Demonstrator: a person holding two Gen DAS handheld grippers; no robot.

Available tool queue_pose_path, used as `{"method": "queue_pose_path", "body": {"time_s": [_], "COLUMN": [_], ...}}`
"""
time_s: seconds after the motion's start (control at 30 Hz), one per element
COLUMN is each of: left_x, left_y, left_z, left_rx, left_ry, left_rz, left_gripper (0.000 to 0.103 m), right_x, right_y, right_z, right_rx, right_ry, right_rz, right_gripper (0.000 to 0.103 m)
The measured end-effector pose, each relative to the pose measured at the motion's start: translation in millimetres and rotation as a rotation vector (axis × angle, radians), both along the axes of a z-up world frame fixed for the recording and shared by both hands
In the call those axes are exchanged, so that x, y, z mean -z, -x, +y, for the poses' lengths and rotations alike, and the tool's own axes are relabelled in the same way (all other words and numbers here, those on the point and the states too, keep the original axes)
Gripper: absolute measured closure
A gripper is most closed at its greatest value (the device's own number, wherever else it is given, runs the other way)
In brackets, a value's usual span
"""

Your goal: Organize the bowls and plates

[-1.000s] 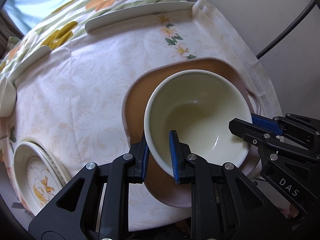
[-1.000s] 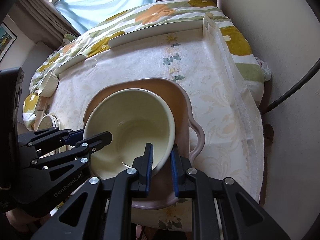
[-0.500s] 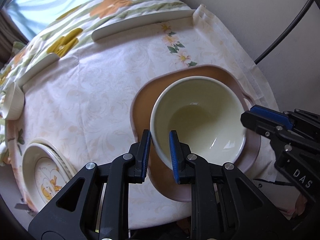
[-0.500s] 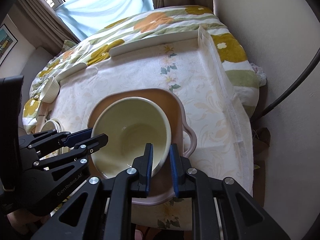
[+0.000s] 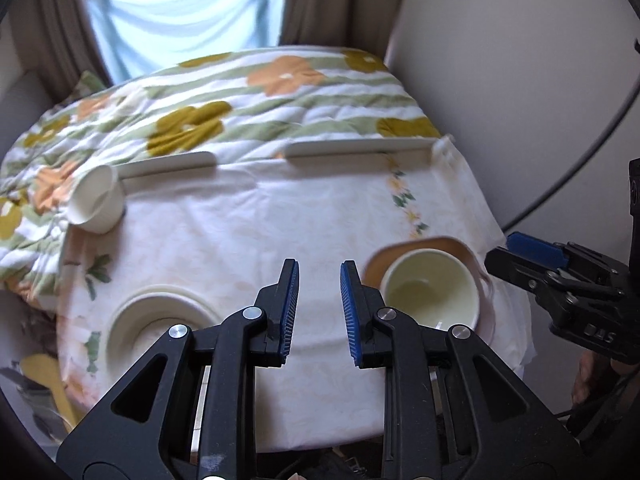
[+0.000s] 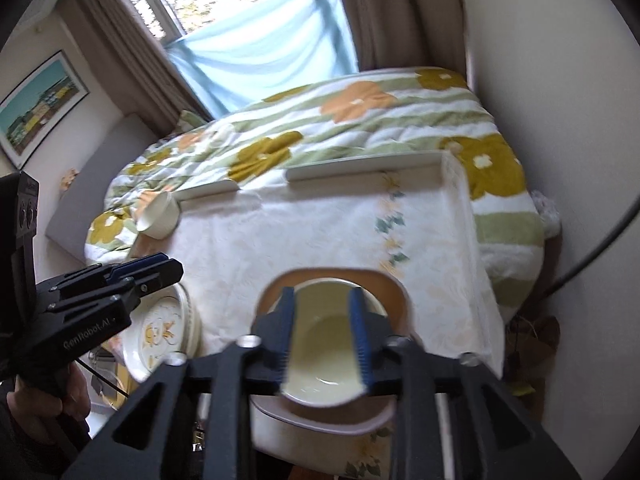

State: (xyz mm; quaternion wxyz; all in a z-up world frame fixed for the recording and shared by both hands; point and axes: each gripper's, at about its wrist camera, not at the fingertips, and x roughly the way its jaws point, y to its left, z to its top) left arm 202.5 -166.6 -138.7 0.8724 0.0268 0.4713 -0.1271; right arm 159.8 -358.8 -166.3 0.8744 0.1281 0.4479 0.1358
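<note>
A cream bowl point(image 5: 430, 294) sits in a brown two-handled plate point(image 5: 440, 245) at the table's right front; they also show in the right wrist view, the bowl point(image 6: 320, 360) and the plate point(image 6: 332, 274). My left gripper point(image 5: 316, 312) is open and empty, above the tablecloth, left of the bowl. My right gripper point(image 6: 322, 336) is open and empty, held above the bowl. A stack of cream plates point(image 5: 160, 316) with a yellow flower pattern point(image 6: 160, 332) sits at the front left. A small white ribbed bowl point(image 5: 94, 200) stands at the far left.
The table point(image 5: 280, 208) has a pale floral cloth and raised white rails point(image 5: 356, 148) along the back. A flowered quilt point(image 5: 240, 100) lies behind it. A wall point(image 5: 520, 80) and a black cable point(image 5: 592, 152) are close on the right.
Both grippers let go of the cream bowl's rim, opened and pulled back and up. The bowl now rests in the brown plate. The left gripper swung left.
</note>
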Motion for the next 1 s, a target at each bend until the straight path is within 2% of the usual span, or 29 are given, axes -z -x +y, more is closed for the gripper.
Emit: {"method": "queue_pose_path", "body": {"time_s": [0.03,0.1,0.13,0.17,0.23,0.37,0.5,0.67,0.8,0.9,1.0], "left_x": [-2.4,-5.5,-7.6,-9.6,-11.6,-14.2,-19.9,-14.5,12.4,39.5,73.1], "left_y": [0.8,3.2,4.8,6.9,6.7,1.4,-12.9,-45.0,-78.2,-105.5,-133.7], "left_z": [8.7,25.9,37.5,48.7,70.8,125.0,186.3,256.4,306.9,330.3,341.4], "left_rx": [-0.021,-0.066,-0.098,-0.135,-0.192,-0.310,-0.414,-0.546,-0.642,-0.676,-0.680], "left_ry": [-0.004,-0.010,-0.005,-0.002,0.004,0.040,0.099,0.176,0.273,0.338,0.368], "left_rz": [-0.007,-0.013,-0.025,-0.038,-0.041,-0.040,-0.056,-0.039,0.019,0.060,0.113], "left_gripper": [0.078,0.042,0.009,0.000,0.000,0.000,0.000,0.000,0.000,0.000,0.011], "right_x": [-3.4,-8.4,-10.1,-12.5,-16.4,-22.5,-34.8,-45.4,-35.5,-12.8,21.1], "right_y": [-3.7,-10.8,-13.8,-18.7,-25.5,-47.4,-78.9,-133.2,-183.2,-223.7,-260.9], "right_z": [6.3,20.3,27.6,37.5,53.9,91.9,135.9,188.7,236.6,267.8,297.2], "right_rx": [-0.028,-0.073,-0.093,-0.121,-0.165,-0.257,-0.340,-0.390,-0.438,-0.456,-0.464], "right_ry": [-0.017,-0.030,-0.031,-0.032,-0.039,-0.032,0.005,0.033,0.044,-0.003,-0.050], "right_rz": [-0.015,-0.032,-0.039,-0.046,-0.056,-0.078,-0.099,-0.067,-0.022,0.060,0.154], "right_gripper": [0.047,0.046,0.045,0.045,0.045,0.025,0.024,0.024,0.024,0.024,0.024]}}
